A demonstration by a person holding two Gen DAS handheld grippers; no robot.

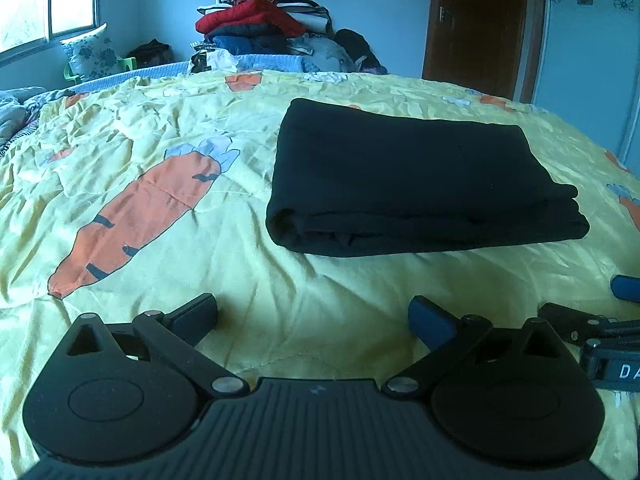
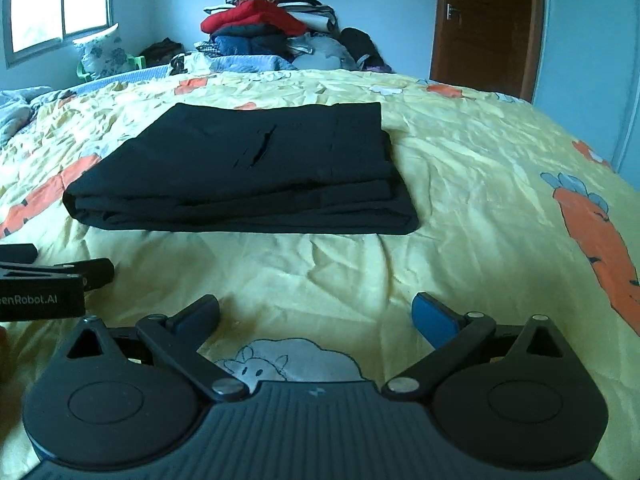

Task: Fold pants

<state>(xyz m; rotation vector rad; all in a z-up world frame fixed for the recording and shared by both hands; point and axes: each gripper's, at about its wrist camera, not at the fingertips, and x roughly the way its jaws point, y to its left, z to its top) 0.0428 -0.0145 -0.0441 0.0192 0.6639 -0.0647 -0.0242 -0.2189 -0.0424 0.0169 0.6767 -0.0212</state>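
Your left tool (image 1: 314, 312) and right tool (image 2: 316, 312) rest released and empty on the bed (image 1: 320, 280). The folded black pants (image 1: 416, 184) lie at twelve o'clock; nudging them could undo the stack.

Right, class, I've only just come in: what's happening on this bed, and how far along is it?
A person is folding laundry with two handheld grippers. The black pants already lie folded in a neat flat stack on the yellow carrot-print bedspread. The left gripper and the right gripper sit side by side, short of the pants, both open, holding nothing and not touching the cloth. A pile of other clothes sits at the far end of the bed. The folding looks finished.
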